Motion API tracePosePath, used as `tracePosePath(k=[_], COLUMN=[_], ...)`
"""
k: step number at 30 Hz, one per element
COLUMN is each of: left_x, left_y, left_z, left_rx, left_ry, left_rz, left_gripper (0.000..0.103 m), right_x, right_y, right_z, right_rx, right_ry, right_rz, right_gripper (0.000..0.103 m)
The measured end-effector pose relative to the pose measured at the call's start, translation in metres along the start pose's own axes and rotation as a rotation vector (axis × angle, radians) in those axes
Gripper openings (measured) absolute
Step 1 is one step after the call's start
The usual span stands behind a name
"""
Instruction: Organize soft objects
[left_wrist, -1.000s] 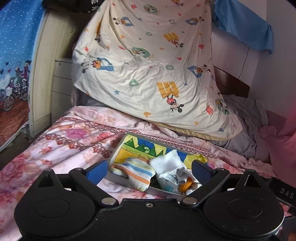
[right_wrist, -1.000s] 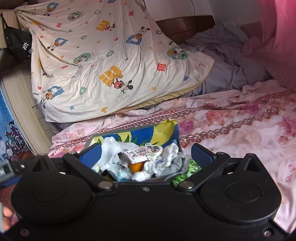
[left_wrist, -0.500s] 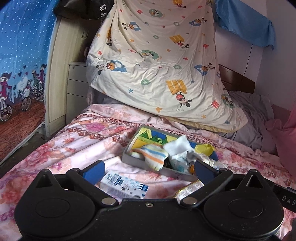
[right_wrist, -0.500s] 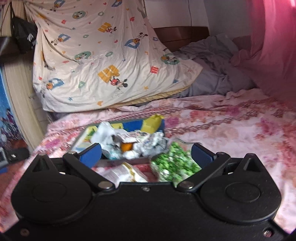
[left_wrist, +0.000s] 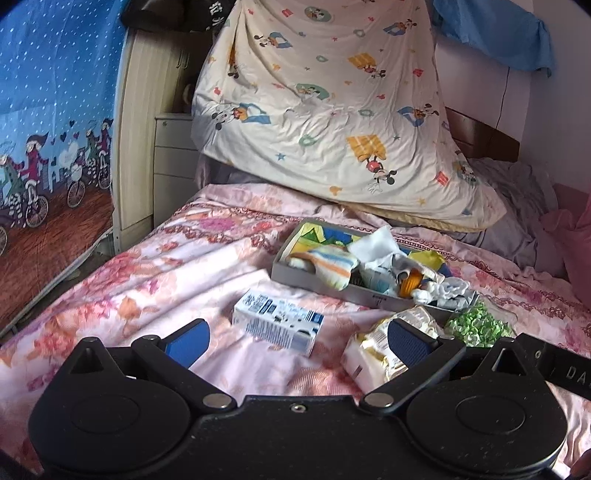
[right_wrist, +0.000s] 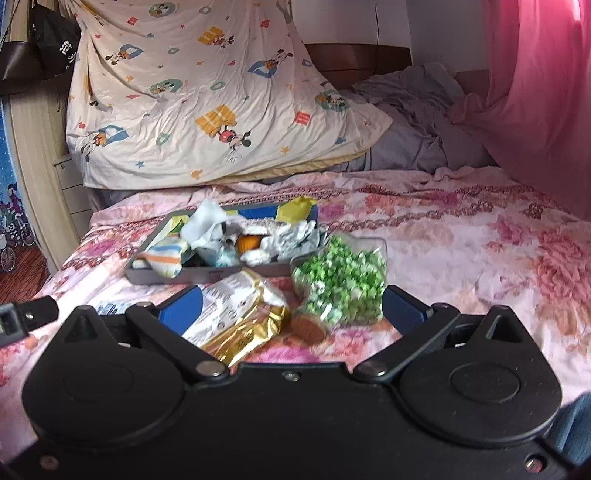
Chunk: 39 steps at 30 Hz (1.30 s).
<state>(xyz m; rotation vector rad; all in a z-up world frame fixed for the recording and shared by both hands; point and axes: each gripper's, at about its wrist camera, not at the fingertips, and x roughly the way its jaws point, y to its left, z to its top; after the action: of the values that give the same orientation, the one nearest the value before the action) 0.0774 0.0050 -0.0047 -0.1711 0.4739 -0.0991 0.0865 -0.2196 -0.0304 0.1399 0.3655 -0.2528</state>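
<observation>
Left wrist: striped sock (left_wrist: 330, 266) draped over tray (left_wrist: 321, 282) edge.

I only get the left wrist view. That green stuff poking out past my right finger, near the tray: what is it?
Observer: A clear jar full of green bits, lying on its side on the bedspread, with its cork stopper pointing toward the right gripper.
Operator: Is that gripper holding anything?
Observer: No, it is open. The clear jar and a snack packet lie in the gap between its fingers, ungripped.
Operator: Is the snack packet clear of the jar?
Observer: Hardly. Its gold end reaches the cork stopper, and they look to be touching, though I cannot be sure.
</observation>
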Motion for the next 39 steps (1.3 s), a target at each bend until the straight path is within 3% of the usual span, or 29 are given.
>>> tracePosePath(k=[10, 17, 39], left_x=[0.002, 0.000, 0.003], left_y=[0.010, 0.016, 0.014], left_z=[-0.023, -0.026, -0.030], left_rx=[0.036, 0.006, 0.021], left_ry=[0.000, -0.005, 0.009], left_rz=[0.045, 0.054, 0.067], left_gripper=[0.102, 0.102, 0.102], right_x=[-0.007, -0.012, -0.005], right_y=[0.018, 0.022, 0.020], right_z=[-0.032, -0.036, -0.035], right_rx=[-0.046, -0.062, -0.079], right_ry=[-0.011, -0.046, -0.015], right_rz=[0.013, 0.022, 0.013], right_gripper=[0.102, 0.102, 0.102])
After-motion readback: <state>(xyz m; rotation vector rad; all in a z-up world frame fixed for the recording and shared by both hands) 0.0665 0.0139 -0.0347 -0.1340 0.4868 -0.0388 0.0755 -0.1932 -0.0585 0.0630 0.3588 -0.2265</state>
